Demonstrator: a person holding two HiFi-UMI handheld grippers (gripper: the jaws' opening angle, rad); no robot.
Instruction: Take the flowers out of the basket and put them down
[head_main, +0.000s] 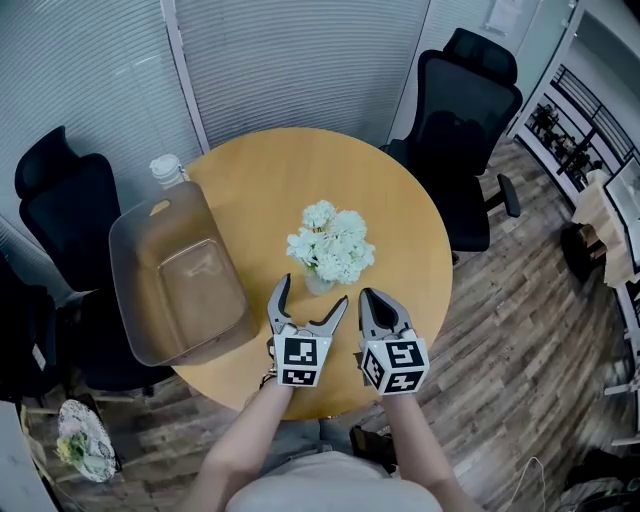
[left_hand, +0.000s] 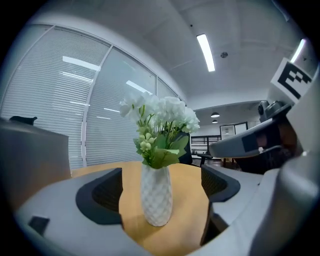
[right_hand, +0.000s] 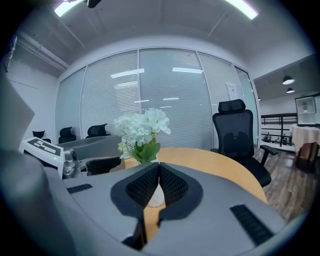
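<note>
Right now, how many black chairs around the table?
2: one chair left, beside the basket; one chair at the far right of the table. Others may be hidden.

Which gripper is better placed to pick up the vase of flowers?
Left. The left gripper is open with the vase between its jaws; the right gripper is shut and empty, with the vase ahead of its tips.

Seen from my head, the white artificial flowers (head_main: 332, 243) cover nearly all of their white textured vase (head_main: 317, 285). My right gripper (right_hand: 159, 170), jaws together, hides that vase but for a sliver. The translucent plastic basket (left_hand: 30, 155) is cut off by the left gripper view's left edge. At the round wooden counter's (head_main: 300, 170) far left edge, I cannot identify the white-capped object (head_main: 165, 168) half behind the basket.
</note>
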